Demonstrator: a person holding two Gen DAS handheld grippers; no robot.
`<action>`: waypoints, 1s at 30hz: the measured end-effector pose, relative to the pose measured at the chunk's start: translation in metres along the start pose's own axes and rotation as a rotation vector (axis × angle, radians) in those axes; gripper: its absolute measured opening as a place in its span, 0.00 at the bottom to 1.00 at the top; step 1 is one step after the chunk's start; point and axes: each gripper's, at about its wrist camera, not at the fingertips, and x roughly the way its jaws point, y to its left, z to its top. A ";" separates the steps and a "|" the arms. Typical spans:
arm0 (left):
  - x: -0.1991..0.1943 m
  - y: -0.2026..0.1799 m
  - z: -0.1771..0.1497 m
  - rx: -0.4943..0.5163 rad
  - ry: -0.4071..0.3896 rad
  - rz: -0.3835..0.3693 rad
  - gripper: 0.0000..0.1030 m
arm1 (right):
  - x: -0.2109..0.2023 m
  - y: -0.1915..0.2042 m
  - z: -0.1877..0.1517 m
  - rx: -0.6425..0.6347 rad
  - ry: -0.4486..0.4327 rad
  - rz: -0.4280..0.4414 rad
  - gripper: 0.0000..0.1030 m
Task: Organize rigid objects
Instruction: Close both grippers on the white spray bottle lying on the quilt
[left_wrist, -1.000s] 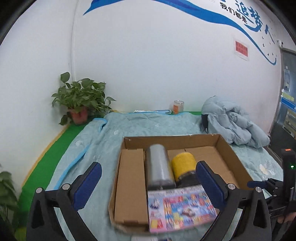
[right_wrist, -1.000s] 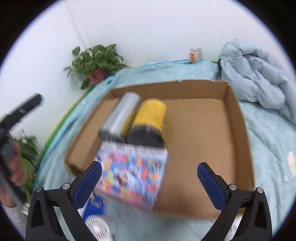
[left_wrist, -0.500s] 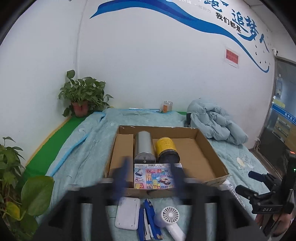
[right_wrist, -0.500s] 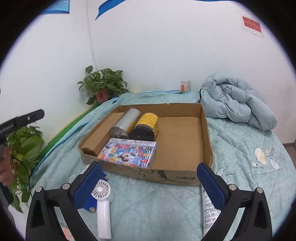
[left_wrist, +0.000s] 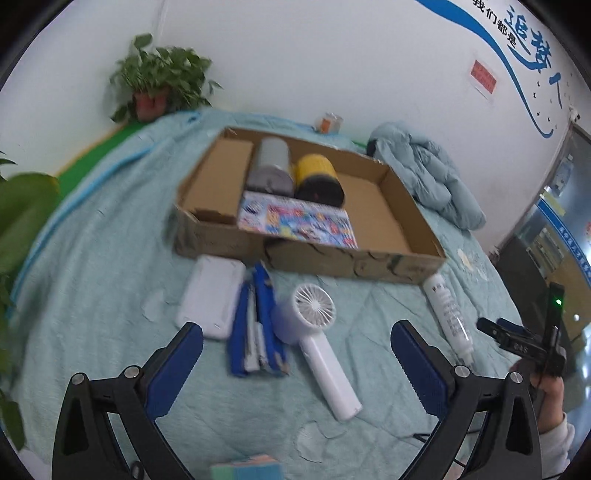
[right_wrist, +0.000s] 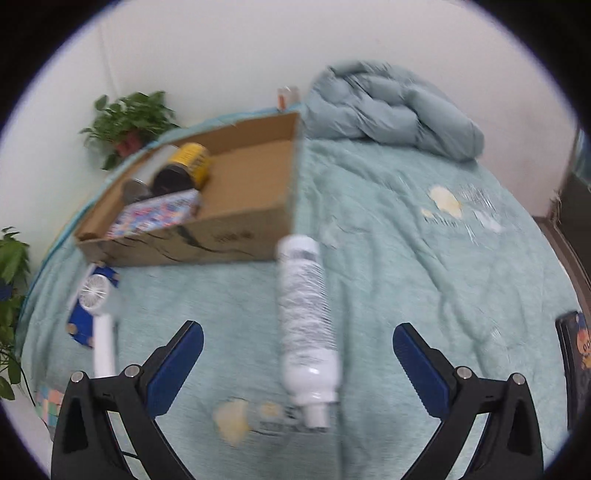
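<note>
Cardboard box (left_wrist: 354, 258) holding two cylinders, smooth white plastic bottle (right_wrist: 306, 317) on quilted bedspread (right_wrist: 424, 258), both grippers wide, empty.

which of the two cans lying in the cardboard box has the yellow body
The yellow can, lying right of the grey can. It has a yellow body and dark end; the other is grey all over.

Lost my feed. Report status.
Left gripper open over fan. Right gripper open, white bottle lying between its fingers, ungrasped. Box half filled. Nothing blocking.
</note>
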 end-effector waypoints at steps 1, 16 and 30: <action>0.007 -0.004 0.000 0.010 0.008 -0.004 0.99 | 0.002 -0.003 -0.002 0.013 0.017 0.006 0.95; 0.063 -0.039 0.017 0.020 0.114 -0.089 0.99 | 0.053 0.009 -0.003 -0.074 0.119 -0.020 0.43; 0.161 -0.136 0.008 0.059 0.402 -0.376 0.98 | 0.024 0.061 -0.046 -0.048 0.233 0.285 0.44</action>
